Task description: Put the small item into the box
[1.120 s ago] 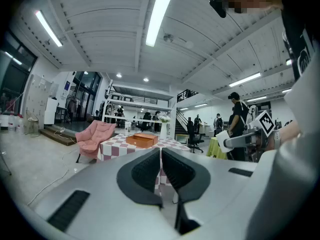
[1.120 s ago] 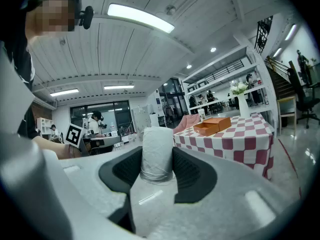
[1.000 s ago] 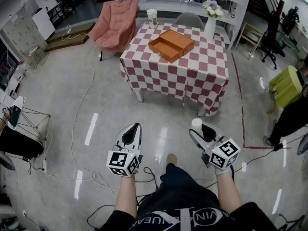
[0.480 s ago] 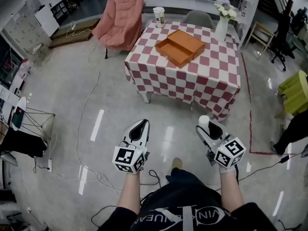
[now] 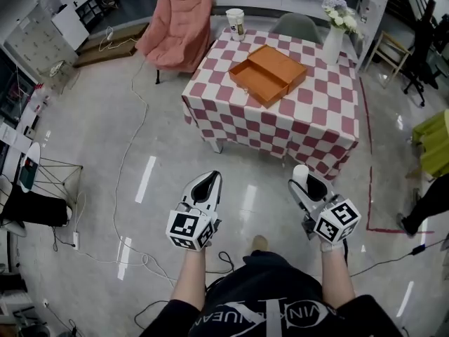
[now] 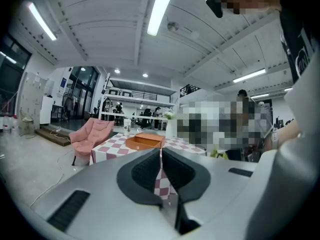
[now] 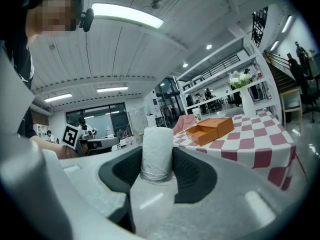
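Note:
An open orange box (image 5: 267,74) lies on the checkered table (image 5: 330,126) some way ahead; it also shows as the orange box (image 7: 209,128) and the orange box (image 6: 146,141) in the two gripper views. My right gripper (image 5: 303,177) is shut on a small white wrapped item (image 7: 157,151), which stands up between its jaws and shows as the white item (image 5: 300,173) in the head view. My left gripper (image 5: 208,183) is shut with nothing in it. Both grippers hang over the floor, short of the table.
A paper cup (image 5: 235,24) and a white vase of flowers (image 5: 332,39) stand at the table's far side. A pink armchair (image 5: 177,28) sits left of the table, a grey chair (image 5: 296,25) behind it. Cables (image 5: 125,161) trail over the floor. A green seat (image 5: 431,139) is at far right.
The table and box have drawn slightly nearer and shifted right in the head view. Both grippers keep their places before the body, the right one still holding the white item.

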`<control>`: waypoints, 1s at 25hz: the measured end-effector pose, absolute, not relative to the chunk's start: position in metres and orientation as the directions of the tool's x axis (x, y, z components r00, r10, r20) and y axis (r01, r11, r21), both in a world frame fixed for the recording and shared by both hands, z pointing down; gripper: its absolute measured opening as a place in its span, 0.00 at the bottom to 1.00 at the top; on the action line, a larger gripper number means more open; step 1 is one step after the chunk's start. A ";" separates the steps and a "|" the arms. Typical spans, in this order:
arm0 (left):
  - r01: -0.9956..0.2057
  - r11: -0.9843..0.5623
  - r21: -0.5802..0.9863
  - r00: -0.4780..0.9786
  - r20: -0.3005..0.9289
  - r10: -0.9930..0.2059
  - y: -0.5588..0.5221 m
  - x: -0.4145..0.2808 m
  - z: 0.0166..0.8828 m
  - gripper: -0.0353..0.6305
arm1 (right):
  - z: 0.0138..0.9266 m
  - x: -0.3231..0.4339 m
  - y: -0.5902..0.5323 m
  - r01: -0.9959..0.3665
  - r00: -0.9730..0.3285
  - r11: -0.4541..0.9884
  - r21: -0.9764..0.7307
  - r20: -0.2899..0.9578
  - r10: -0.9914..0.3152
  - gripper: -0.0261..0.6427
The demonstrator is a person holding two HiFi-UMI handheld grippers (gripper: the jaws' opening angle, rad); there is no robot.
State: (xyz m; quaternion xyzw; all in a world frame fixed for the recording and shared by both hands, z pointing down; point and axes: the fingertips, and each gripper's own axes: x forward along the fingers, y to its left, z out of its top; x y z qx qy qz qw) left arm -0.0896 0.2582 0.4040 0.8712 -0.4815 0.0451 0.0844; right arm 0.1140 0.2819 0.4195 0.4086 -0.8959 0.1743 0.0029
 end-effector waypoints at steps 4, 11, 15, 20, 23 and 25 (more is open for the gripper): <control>-0.849 -0.519 0.101 0.528 0.174 -0.831 0.244 -0.084 0.409 0.08 | 0.425 0.117 0.264 -0.723 -0.676 0.610 -0.324 0.147 -0.722 0.31; -0.853 -0.513 0.093 0.521 0.176 -0.835 0.228 -0.081 0.409 0.08 | 0.424 0.112 0.246 -0.700 -0.701 0.638 -0.321 0.137 -0.700 0.31; -0.855 -0.510 0.094 0.518 0.187 -0.835 0.228 -0.083 0.412 0.08 | 0.428 0.114 0.242 -0.698 -0.698 0.627 -0.345 0.135 -0.703 0.31; -0.873 -0.476 0.104 0.487 0.193 -0.852 0.226 -0.098 0.414 0.08 | 0.429 0.113 0.236 -0.695 -0.696 0.617 -0.370 0.131 -0.706 0.31; -0.879 -0.463 0.109 0.476 0.200 -0.856 0.228 -0.104 0.416 0.08 | 0.434 0.109 0.236 -0.689 -0.703 0.617 -0.381 0.142 -0.697 0.31; -0.882 -0.458 0.111 0.471 0.207 -0.857 0.228 -0.108 0.419 0.08 | 0.436 0.106 0.233 -0.686 -0.706 0.617 -0.386 0.145 -0.694 0.31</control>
